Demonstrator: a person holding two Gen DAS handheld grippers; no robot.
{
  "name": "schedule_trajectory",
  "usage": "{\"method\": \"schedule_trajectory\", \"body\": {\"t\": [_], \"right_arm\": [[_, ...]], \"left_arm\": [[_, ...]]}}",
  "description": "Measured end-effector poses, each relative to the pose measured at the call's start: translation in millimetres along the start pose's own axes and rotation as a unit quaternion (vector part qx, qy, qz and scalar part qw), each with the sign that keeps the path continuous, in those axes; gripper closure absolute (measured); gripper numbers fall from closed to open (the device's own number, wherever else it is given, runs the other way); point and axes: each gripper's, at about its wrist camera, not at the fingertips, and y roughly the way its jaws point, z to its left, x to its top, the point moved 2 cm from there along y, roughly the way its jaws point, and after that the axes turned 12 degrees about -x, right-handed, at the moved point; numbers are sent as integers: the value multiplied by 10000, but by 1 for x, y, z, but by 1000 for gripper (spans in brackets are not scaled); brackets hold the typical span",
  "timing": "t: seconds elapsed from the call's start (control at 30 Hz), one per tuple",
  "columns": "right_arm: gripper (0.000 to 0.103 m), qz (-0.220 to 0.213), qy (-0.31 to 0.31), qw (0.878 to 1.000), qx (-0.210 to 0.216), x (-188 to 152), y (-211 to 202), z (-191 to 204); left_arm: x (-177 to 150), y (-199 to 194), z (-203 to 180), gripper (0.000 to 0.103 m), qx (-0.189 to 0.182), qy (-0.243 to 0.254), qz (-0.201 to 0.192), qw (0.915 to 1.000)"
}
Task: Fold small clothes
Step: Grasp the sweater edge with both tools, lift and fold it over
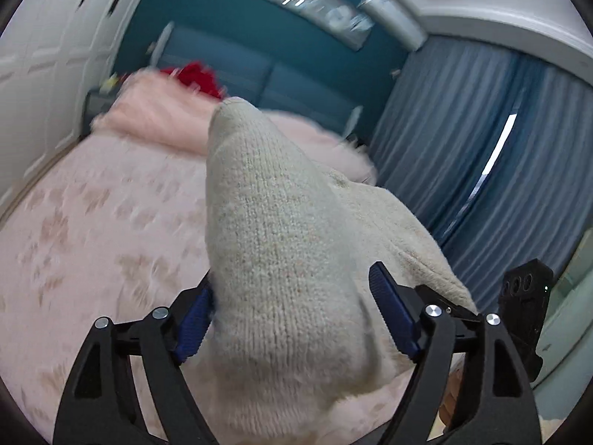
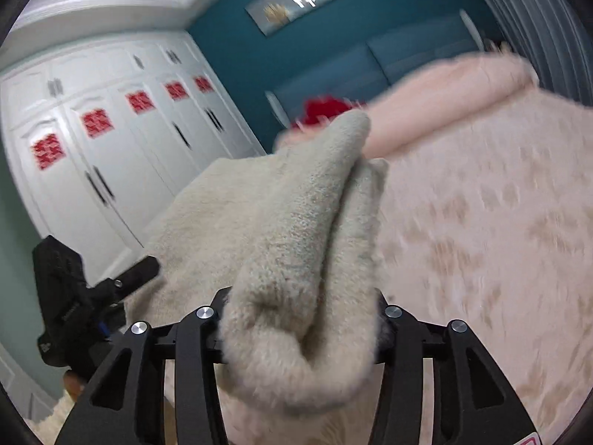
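Sweater lies between the spread left tongs; right tongs hidden by it, grip unclear.

A home bedroom is showing: a pink bedspread is covering the bed, white wardrobes and blue curtains are lining the walls

No text can be read with certainty. The red paper cutouts stuck on the white wardrobe doors look like decorative characters, but they are too blurred to make out. The black device at the left edge of the right wrist view carries small marks, illegible here.
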Motion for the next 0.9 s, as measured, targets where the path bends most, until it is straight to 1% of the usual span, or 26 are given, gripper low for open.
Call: {"method": "schedule_trajectory", "body": {"t": [0.03, 0.07, 0.1, 0.13, 0.17, 0.2, 0.23, 0.27, 0.3, 0.33, 0.4, 0.47, 0.53, 0.6, 0.63, 0.67, 0.7, 0.73, 0.77, 0.8, 0.83, 0.87, 0.9], "right_arm": [[55, 422, 54, 9984, -371, -26, 25, -18], [55, 676, 122, 9960, -577, -49, 38, -35], [55, 781, 218, 9944, -673, -62, 41, -45], [55, 796, 285, 9940, -693, -70, 38, -56], [55, 755, 307, 9943, -695, -72, 36, -61], [47, 708, 278, 9946, -712, -69, 34, -64], [41, 649, 244, 9947, -756, -62, 33, -64], [33, 579, 260, 9950, -767, -53, 34, -64], [33, 535, 321, 9956, -696, -44, 38, -61], [32, 551, 372, 9960, -595, -36, 44, -58], [23, 658, 366, 9959, -503, -16, 65, -38], [17, 849, 266, 9949, -472, -12, 92, -28], [17, 1178, 310, 9908, -595, -16, 121, -26], [17, 1594, 606, 9842, -473, -28, 147, -29], [16, 1698, 791, 9817, -332, -33, 154, -30], [17, 1624, 872, 9824, -306, -34, 156, -29], [40, 1613, 846, 9832, -92, -32, 157, -24], [63, 1727, 816, 9816, 59, -29, 158, -17], [67, 1636, 719, 9839, -31, -22, 152, -10], [71, 1428, 508, 9884, 80, -11, 141, 1], [73, 1163, 315, 9924, 253, 1, 126, 13], [74, 942, 170, 9948, 347, 12, 111, 22], [75, 729, 76, 9966, 378, 22, 97, 29]], "left_arm": [[-28, 12, 28, 26, 305, -317, 313, 9985], [-56, 22, 54, 30, 631, -594, 601, 9944], [-79, 25, 74, 34, 964, -795, 833, 9887], [-96, 22, 89, 34, 1153, -971, 956, 9839], [-107, 17, 96, 34, 1232, -1123, 1001, 9809], [-111, 12, 100, 33, 1229, -1251, 954, 9799], [-111, 7, 103, 32, 1207, -1351, 904, 9793], [-107, 6, 103, 28, 1158, -1415, 871, 9793], [-100, 7, 103, 23, 1102, -1465, 826, 9796], [-92, 12, 105, 21, 1072, -1513, 794, 9795], [-83, 31, 111, 16, 999, -1545, 800, 9797], [-73, 56, 116, 14, 1021, -1579, 952, 9775], [-76, 82, 127, 13, 1150, -1576, 1243, 9729], [-88, 101, 142, 13, 1388, -1636, 1562, 9641], [-95, 107, 150, 13, 1446, -1741, 1688, 9593], [-102, 110, 158, 12, 1365, -1956, 1713, 9559], [-107, 109, 165, 18, 1155, -2209, 1664, 9540], [-110, 109, 170, 27, 839, -2490, 1633, 9509], [-110, 109, 173, 40, 641, -2669, 1656, 9472], [-106, 106, 171, 49, 680, -2679, 1605, 9475], [-98, 103, 164, 52, 701, -2541, 1601, 9512], [-88, 101, 153, 54, 725, -2321, 1604, 9566], [-79, 97, 142, 54, 753, -2072, 1574, 9626]]}}
